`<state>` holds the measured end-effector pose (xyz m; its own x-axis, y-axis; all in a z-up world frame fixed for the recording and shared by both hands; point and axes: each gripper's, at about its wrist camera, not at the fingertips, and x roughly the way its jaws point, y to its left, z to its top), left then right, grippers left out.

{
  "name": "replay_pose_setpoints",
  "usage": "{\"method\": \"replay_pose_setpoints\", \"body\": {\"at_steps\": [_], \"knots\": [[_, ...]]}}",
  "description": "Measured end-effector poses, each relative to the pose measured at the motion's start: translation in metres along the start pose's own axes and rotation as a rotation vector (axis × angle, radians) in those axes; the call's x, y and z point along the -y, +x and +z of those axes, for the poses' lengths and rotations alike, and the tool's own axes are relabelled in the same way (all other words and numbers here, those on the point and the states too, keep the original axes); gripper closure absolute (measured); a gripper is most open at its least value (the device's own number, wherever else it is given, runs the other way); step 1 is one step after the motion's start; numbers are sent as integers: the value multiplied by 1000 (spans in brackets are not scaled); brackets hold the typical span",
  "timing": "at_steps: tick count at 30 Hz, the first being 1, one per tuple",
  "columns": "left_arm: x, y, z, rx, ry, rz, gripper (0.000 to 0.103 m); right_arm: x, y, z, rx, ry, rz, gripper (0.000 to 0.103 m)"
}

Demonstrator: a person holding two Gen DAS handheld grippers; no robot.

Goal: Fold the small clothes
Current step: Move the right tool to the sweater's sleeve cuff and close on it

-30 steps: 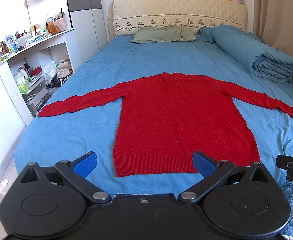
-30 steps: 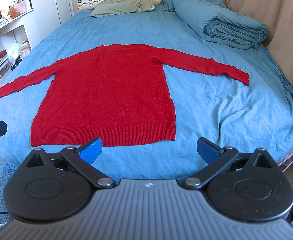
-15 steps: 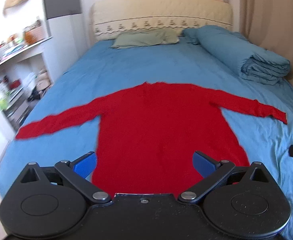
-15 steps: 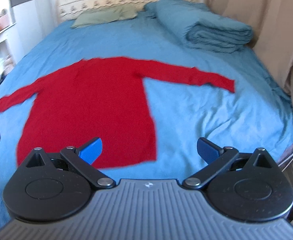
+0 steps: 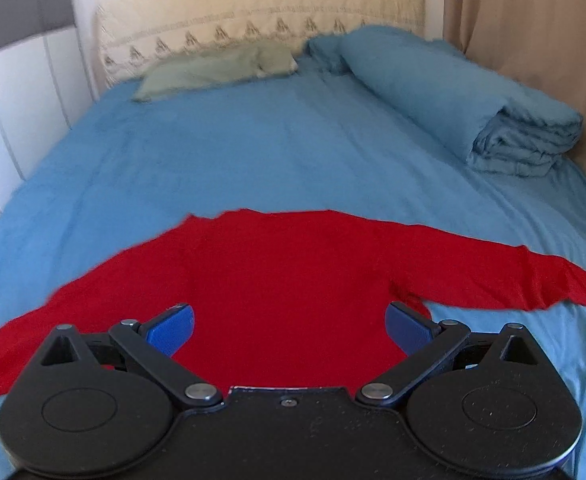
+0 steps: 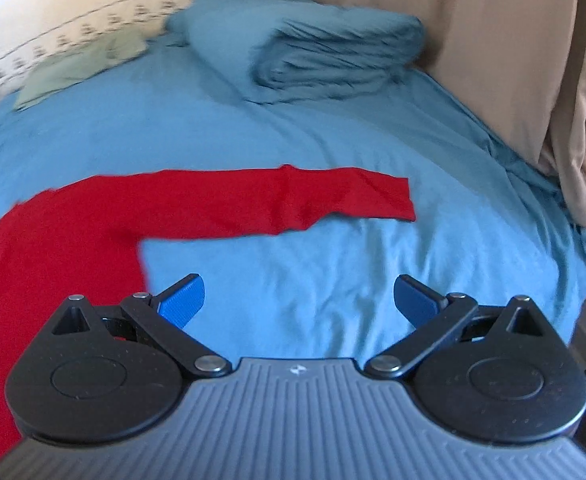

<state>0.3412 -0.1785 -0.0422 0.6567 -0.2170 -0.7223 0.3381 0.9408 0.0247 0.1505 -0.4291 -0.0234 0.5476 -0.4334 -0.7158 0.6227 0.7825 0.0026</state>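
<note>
A red long-sleeved sweater (image 5: 289,280) lies flat on the blue bed sheet (image 5: 253,152), sleeves spread to both sides. My left gripper (image 5: 289,328) is open and empty, hovering over the sweater's body. In the right wrist view the sweater's right sleeve (image 6: 293,200) stretches across the sheet, its cuff at the right. My right gripper (image 6: 297,300) is open and empty, above bare sheet just right of the sweater's body and nearer than the sleeve.
A rolled blue duvet (image 5: 473,104) lies along the bed's right side, also in the right wrist view (image 6: 325,52). A green pillow (image 5: 217,68) lies by the cream headboard (image 5: 253,24). Beige curtains (image 6: 493,60) hang at the right, a white wardrobe (image 5: 21,92) at the left.
Both grippers have moved forward and lower over the bed. The left is now over the sweater's body, the right has swung rightward toward the right sleeve. Both stay open.
</note>
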Motion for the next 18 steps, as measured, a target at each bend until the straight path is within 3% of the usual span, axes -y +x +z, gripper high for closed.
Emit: {"method": "replay_pose_setpoints", "body": {"at_steps": [4, 9, 14, 18], "knots": [[11, 66, 19, -69, -30, -34, 0, 13, 71, 11, -42, 83, -38, 0], [27, 124, 32, -155, -60, -26, 0, 34, 141, 20, -93, 190, -70, 0], [40, 171, 43, -252, -85, -13, 0, 68, 184, 27, -113, 377, -60, 0], [50, 199, 47, -322, -92, 1, 0, 90, 204, 30, -134, 499, -52, 8]]}}
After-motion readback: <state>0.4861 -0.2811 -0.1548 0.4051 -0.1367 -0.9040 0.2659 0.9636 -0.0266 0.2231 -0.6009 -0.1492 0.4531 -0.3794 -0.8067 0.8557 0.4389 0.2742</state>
